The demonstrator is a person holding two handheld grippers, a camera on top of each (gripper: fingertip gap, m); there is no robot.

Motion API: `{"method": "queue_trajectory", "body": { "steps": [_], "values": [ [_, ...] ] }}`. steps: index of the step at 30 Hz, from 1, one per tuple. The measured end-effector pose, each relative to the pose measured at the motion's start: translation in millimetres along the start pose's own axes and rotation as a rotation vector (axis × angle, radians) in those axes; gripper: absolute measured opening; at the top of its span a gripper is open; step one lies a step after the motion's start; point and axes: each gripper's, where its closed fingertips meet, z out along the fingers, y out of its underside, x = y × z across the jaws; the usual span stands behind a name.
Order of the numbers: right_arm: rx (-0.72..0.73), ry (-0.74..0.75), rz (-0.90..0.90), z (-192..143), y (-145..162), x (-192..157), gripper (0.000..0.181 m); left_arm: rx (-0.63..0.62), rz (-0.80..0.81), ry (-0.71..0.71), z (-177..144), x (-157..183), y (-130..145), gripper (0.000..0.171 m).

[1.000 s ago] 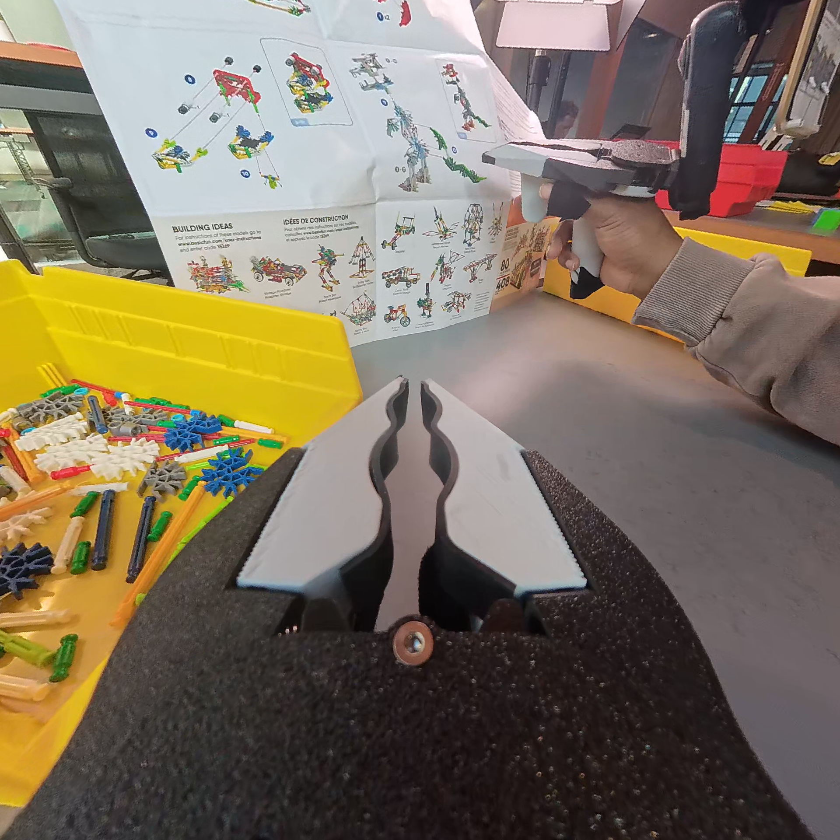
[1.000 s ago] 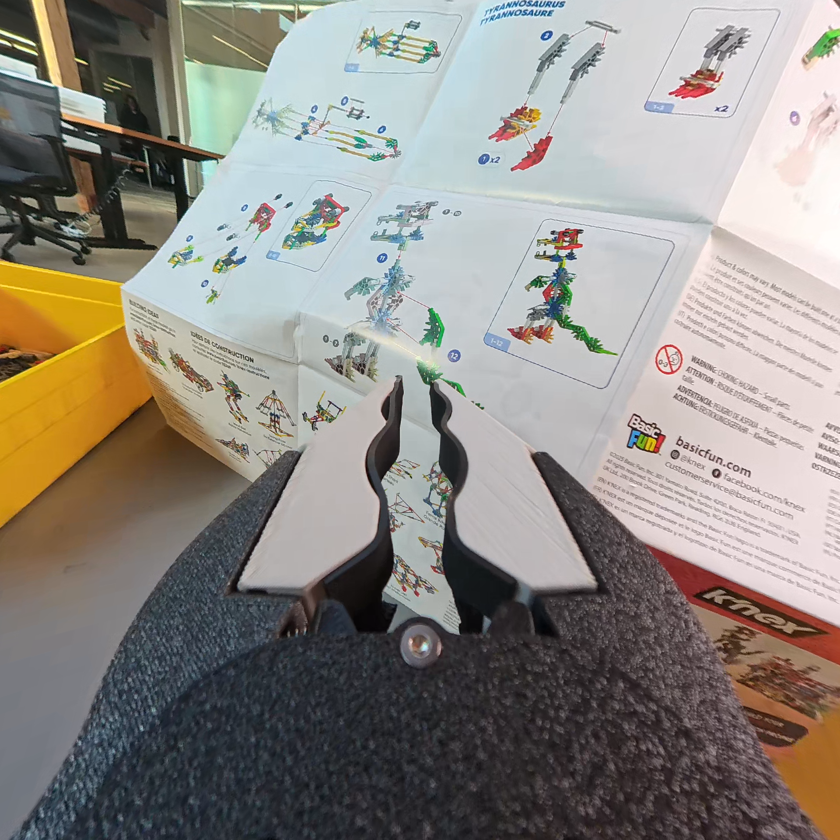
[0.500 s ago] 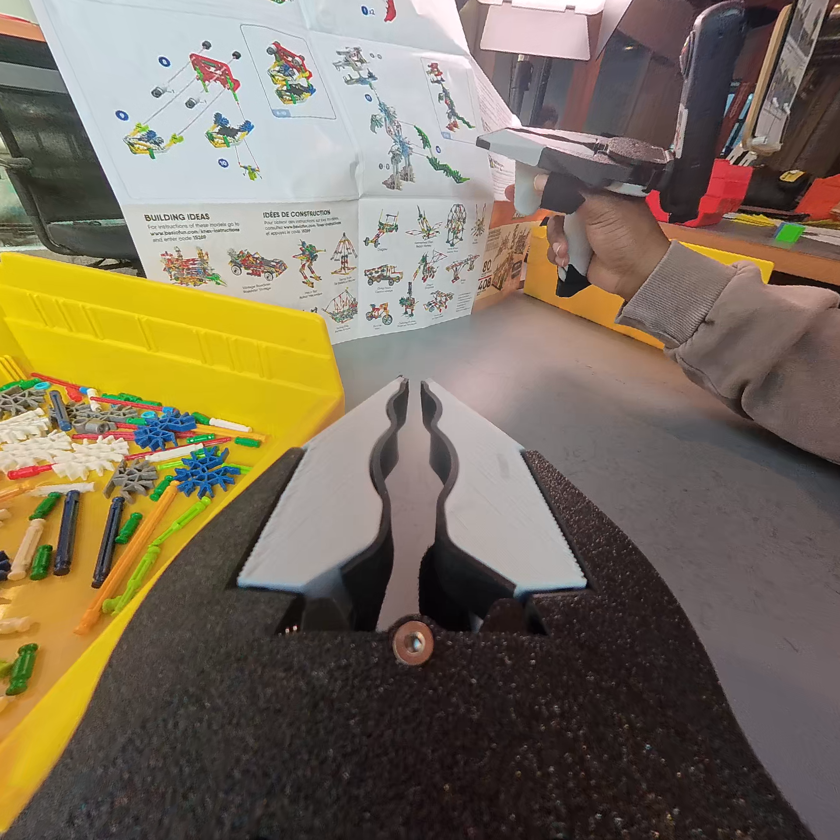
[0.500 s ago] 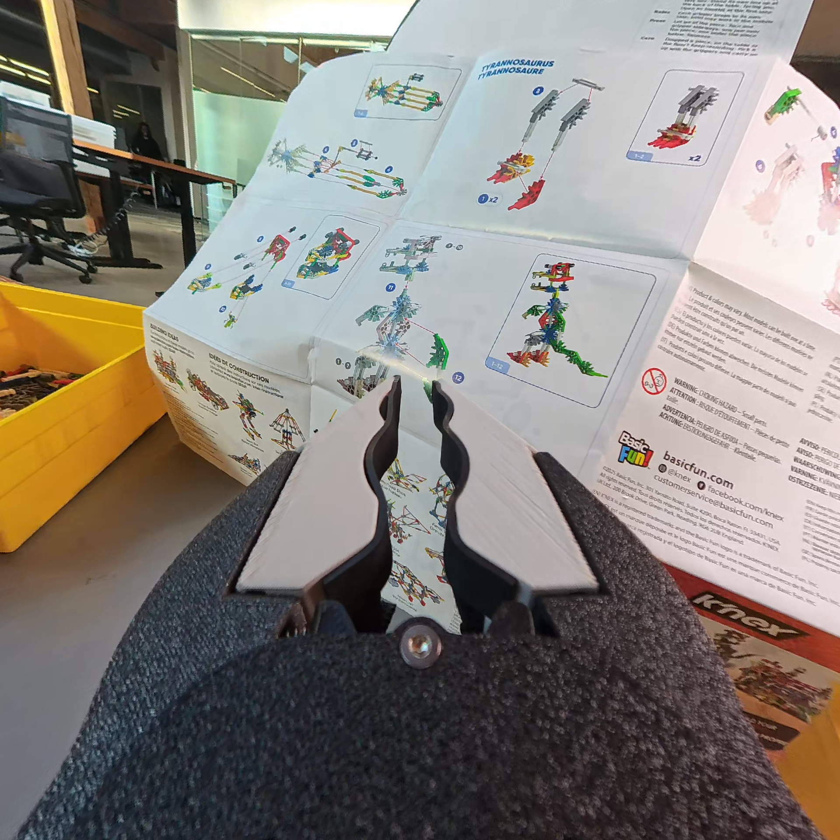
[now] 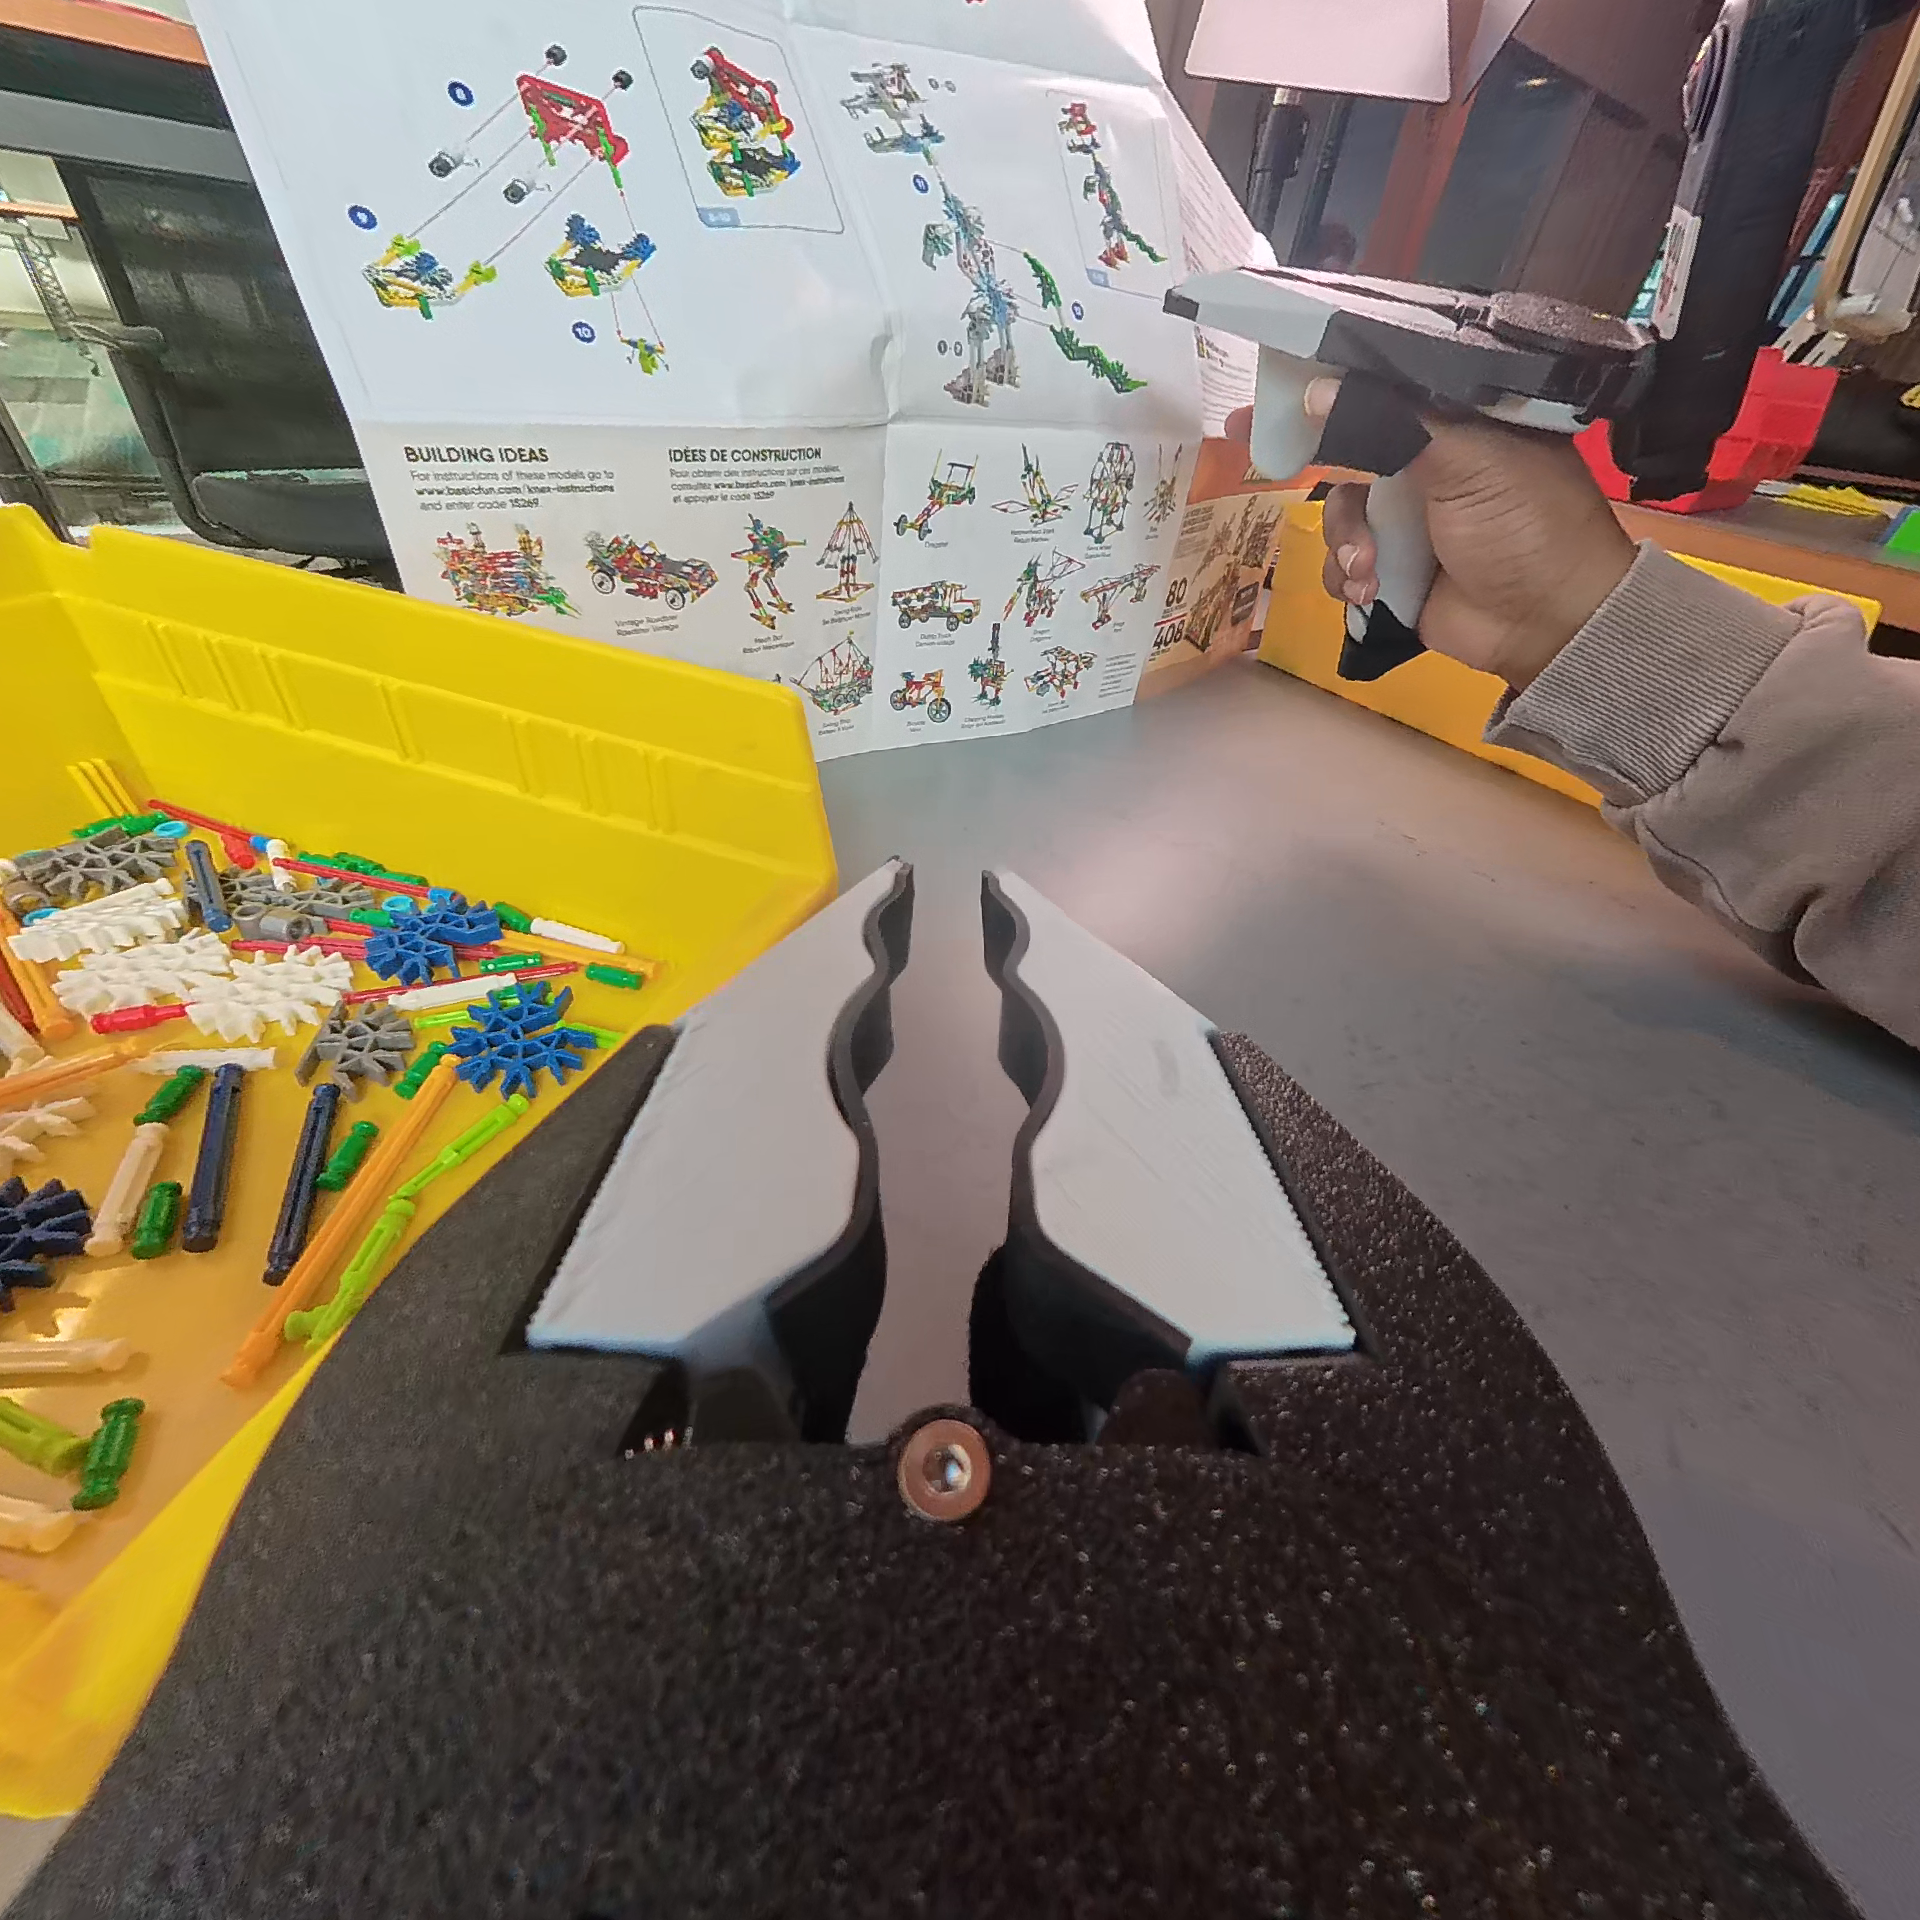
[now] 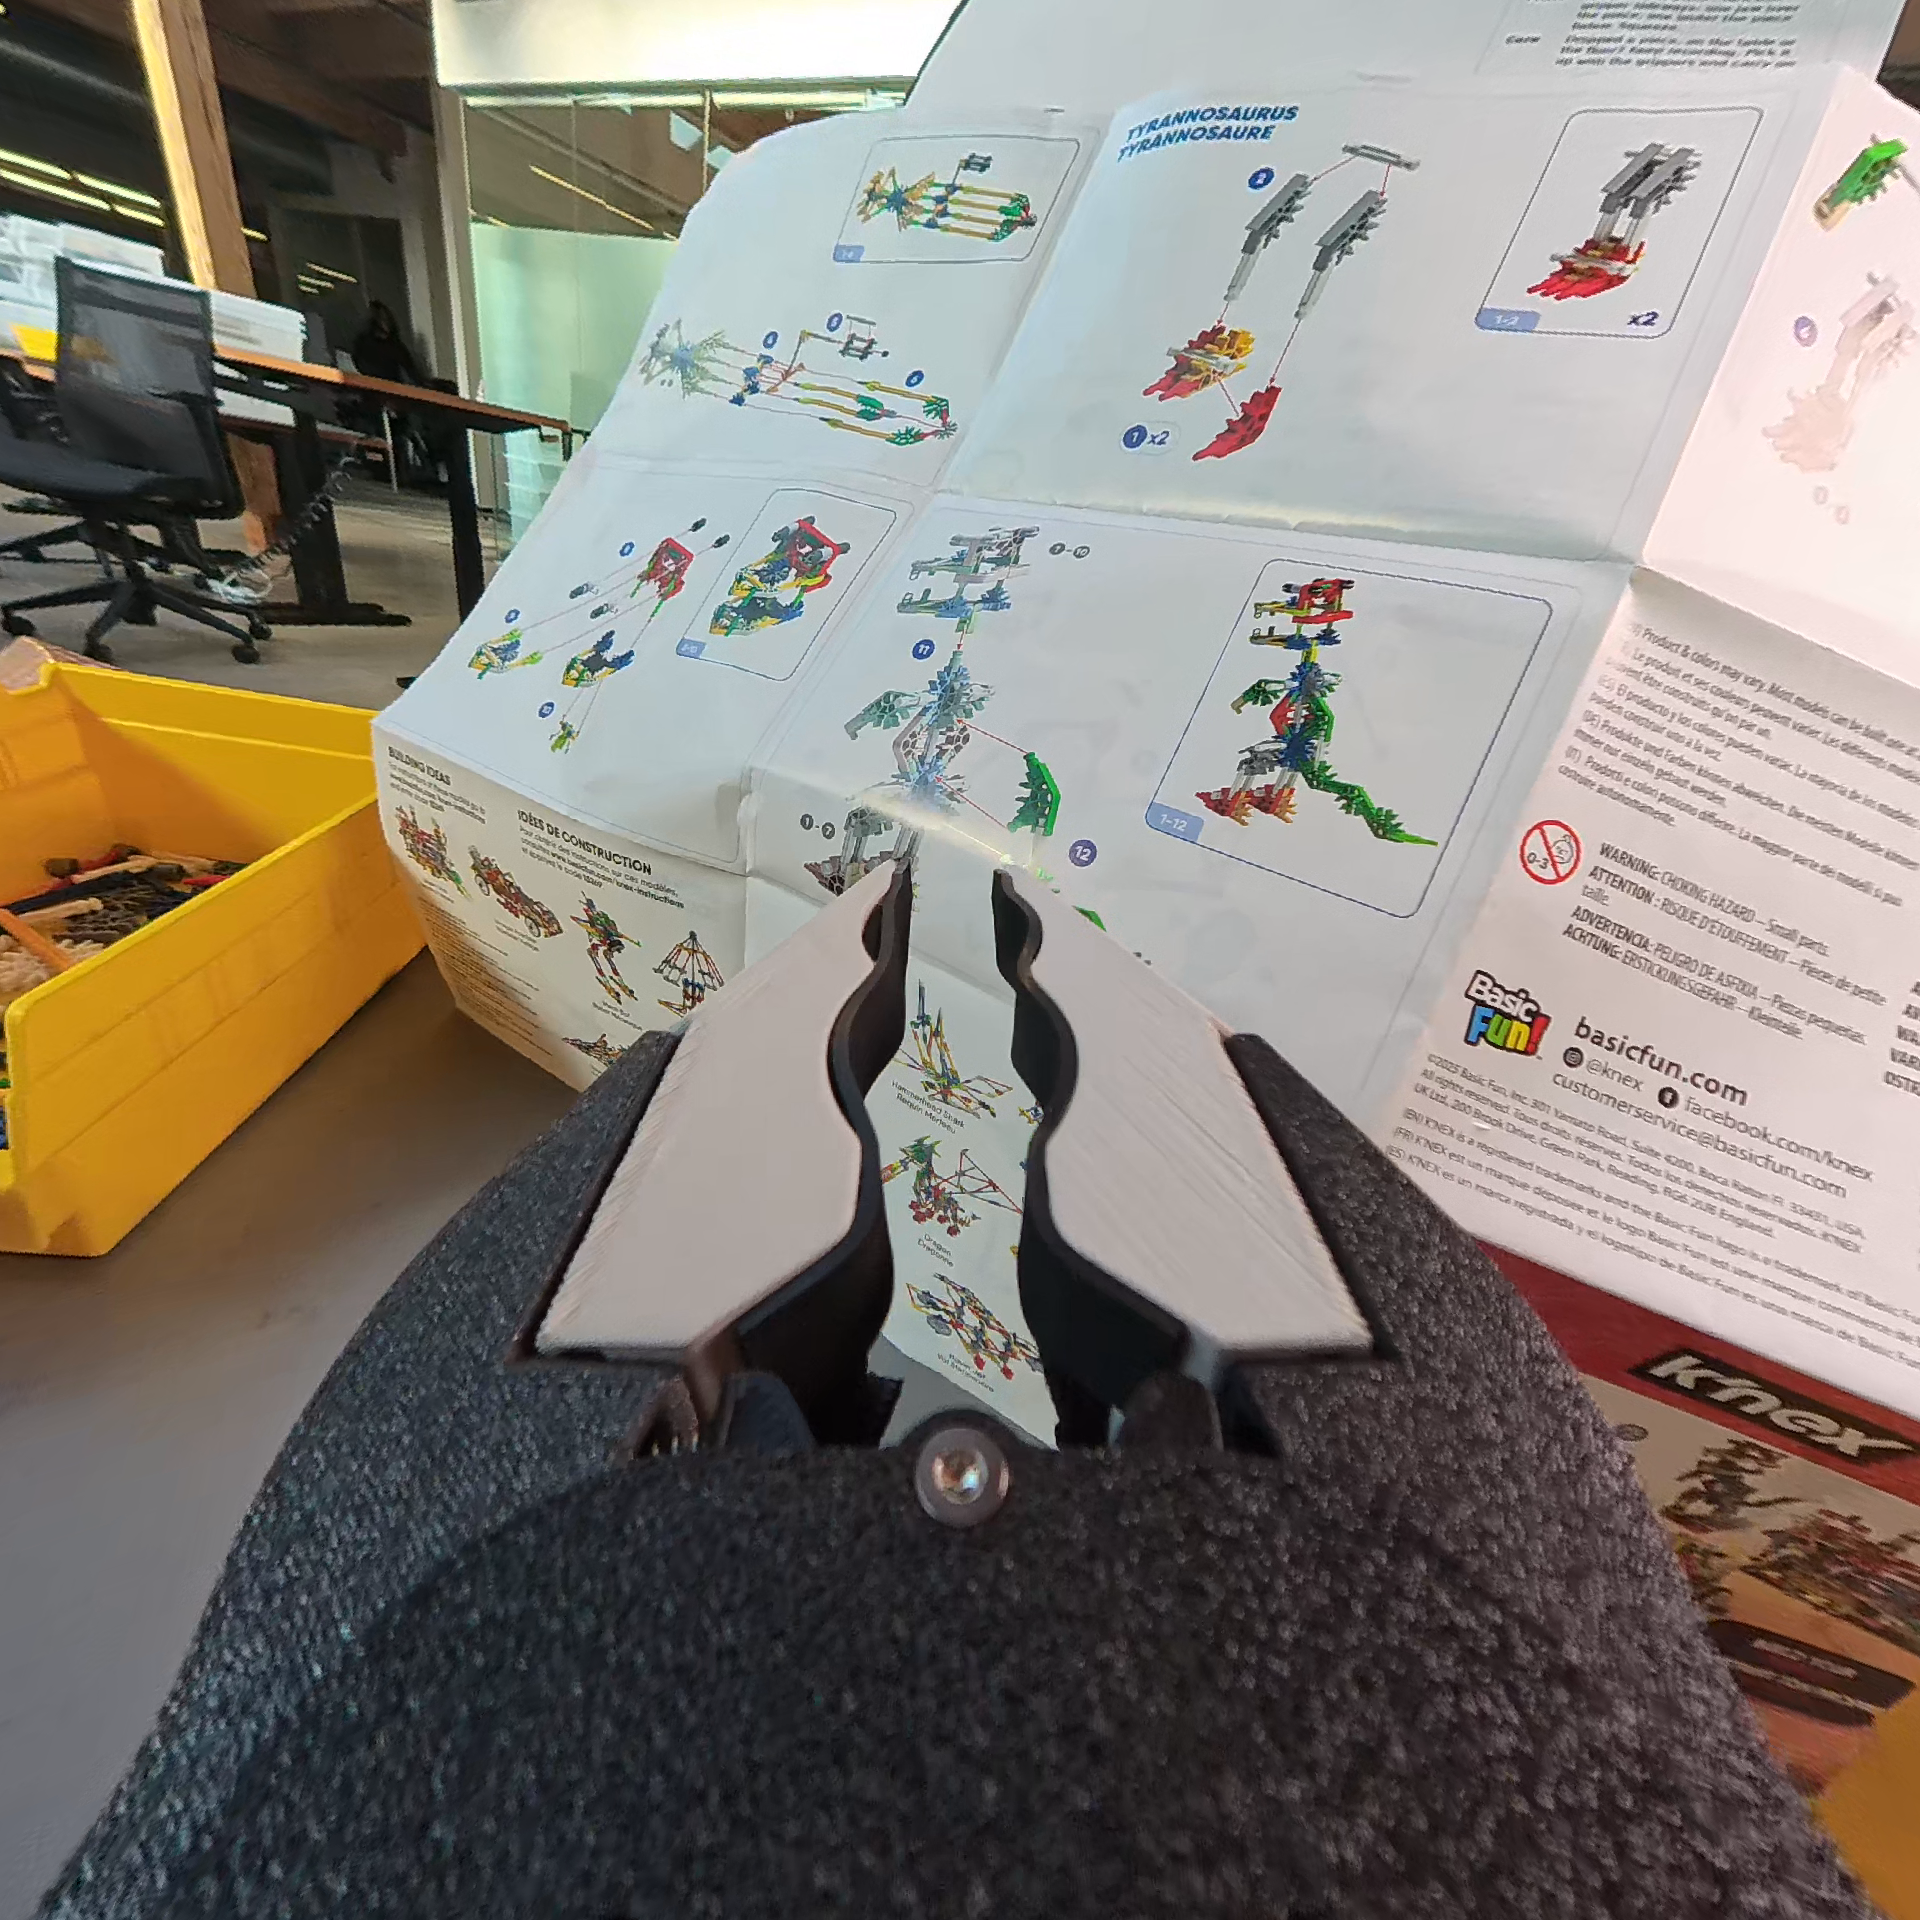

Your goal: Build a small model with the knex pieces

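My left gripper (image 5: 948, 883) is empty, its jaws a narrow gap apart, held low over the grey table (image 5: 1351, 1039) beside the yellow bin (image 5: 416, 727). The bin holds several loose construction-toy rods and snowflake connectors (image 5: 416, 945). My right gripper (image 6: 953, 883) is also empty with a narrow gap, and points at the upright folded instruction sheet (image 6: 1143, 416) without touching it. It also shows in the left wrist view (image 5: 1179, 301), held by a hand (image 5: 1486, 540) near the sheet's right edge (image 5: 727, 416).
The toy's cardboard box (image 6: 1766, 1507) lies under the sheet at the right. The yellow bin (image 6: 208, 987) is to the left in the right wrist view. A second yellow bin (image 5: 1455, 696) sits behind the hand. Office chairs and desks stand far behind. Some 30 cm of space lies between my two pairs of fingers.
My left gripper's jaws have parted slightly. My right gripper has drawn back from the sheet, so more of the sheet and the yellow bin show, and its gap is a little wider.
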Motion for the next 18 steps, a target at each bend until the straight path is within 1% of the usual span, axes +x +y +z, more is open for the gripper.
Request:
{"method": "queue_trajectory", "body": {
  "steps": [9,15,18],
  "values": [
    [-0.017,0.013,0.028,1,9,7,0.015,-0.006,-0.028,0.011,1,0,2,0.015],
    [-0.025,-0.024,0.060,2,12,2,0.014,-0.028,-0.064,0.042,2,5,4,0.015],
    [-0.030,-0.031,0.060,2,14,0,0.014,-0.021,-0.053,0.027,2,3,4,0.015]
  ]
}}
